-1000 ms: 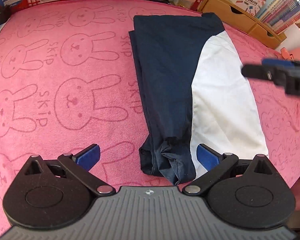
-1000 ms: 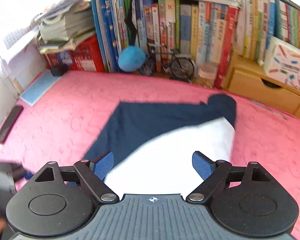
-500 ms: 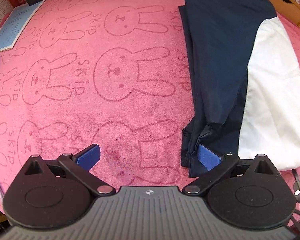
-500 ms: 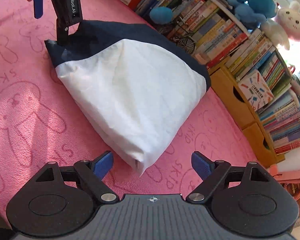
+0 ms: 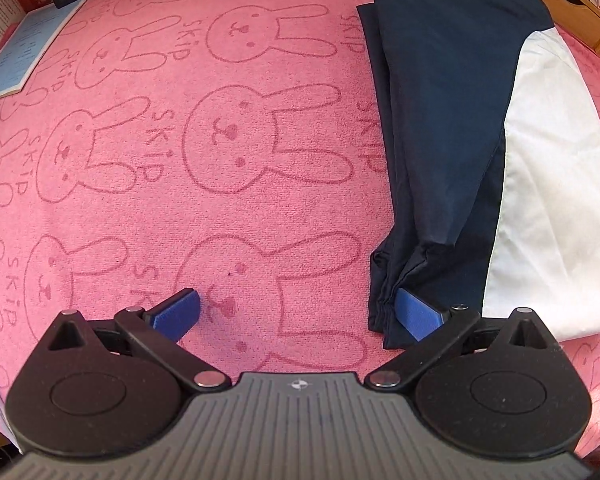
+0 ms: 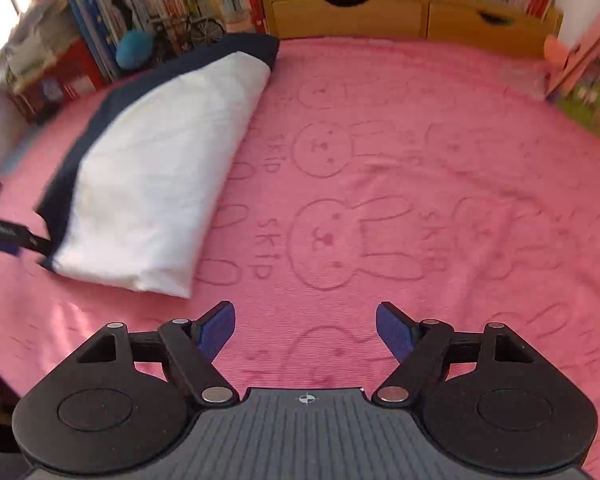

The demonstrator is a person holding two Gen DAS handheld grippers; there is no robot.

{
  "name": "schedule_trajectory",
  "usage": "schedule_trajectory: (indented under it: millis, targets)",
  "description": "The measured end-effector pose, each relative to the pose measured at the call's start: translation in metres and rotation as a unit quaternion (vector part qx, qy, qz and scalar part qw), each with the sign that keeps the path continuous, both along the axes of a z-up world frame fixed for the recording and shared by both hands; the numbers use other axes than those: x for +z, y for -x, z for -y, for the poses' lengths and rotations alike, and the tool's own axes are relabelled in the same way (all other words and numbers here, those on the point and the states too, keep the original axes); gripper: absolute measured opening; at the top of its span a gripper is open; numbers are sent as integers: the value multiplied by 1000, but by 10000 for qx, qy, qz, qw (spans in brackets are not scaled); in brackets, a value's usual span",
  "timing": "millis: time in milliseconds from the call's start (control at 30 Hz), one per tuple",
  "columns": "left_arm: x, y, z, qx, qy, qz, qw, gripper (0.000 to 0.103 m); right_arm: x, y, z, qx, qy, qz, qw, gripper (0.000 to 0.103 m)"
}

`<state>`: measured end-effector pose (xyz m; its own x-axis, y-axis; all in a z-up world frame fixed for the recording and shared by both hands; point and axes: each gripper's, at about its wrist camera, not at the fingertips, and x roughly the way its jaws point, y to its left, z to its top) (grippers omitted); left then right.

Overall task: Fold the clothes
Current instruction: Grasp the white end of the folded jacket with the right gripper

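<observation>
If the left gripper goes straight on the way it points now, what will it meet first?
Probably the pink towel: the left gripper points steeply down at it, open. Only its right finger already touches the navy hem of the folded garment. Depth is hard to judge.

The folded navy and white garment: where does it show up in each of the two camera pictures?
Left wrist view: the folded garment fills the right side, its navy corner at one blue finger of the left hand-held gripper.
Right wrist view: the garment lies upper left, white side facing the camera.
Shared landmark: the pink bunny-print blanket beneath it.
</observation>
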<state>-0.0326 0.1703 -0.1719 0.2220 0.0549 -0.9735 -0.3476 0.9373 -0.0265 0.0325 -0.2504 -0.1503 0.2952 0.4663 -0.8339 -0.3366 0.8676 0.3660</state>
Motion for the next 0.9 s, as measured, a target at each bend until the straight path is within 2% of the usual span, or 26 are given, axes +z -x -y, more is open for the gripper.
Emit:
schedule_trajectory:
  millis: [67,133,233,300,400,567,700,733,800,867,900]
  targets:
    - [0,1,-1,31,-1,8,10000,103,-13,-23,-2,172,-949,-461,9943,78]
    - [0,2,-3,44,-7,19,10000,103,-31,-48,-10,232,-1479,-687,9863,72]
    - [1,4,-6,61,-9,22,10000,103,-60,-84,-31,431,-2017,-1213,9710,45]
    - [1,4,-8,81,-3,7,10000,103,-63,-89,-37,610,-2104,-1303,9670,42]
    - [1,4,-11,100,5,-3,10000,103,-68,-83,-29,856,-2218,-1825,9540,40]
    - [2,6,-16,142,7,3,9999,103,-76,-84,-29,797,-2360,-2269,9415,38]
    - [3,3,-20,286,31,-80,9996,103,-70,-67,-33,204,-2125,-2132,9534,27]
    - [4,3,-20,351,3,-118,9993,103,-71,-66,-31,-14,-2150,-2270,9499,26]
    - [10,2,-15,425,-162,-204,9988,101,-76,-71,-26,-321,-2312,-2707,9339,23]
    - [35,3,7,-64,-738,140,9972,91,-80,-80,-22,-536,-2461,-3175,9142,22]
    - [50,4,24,-488,-1198,401,9908,92,-80,-86,-20,-597,-2514,-3419,9035,22]
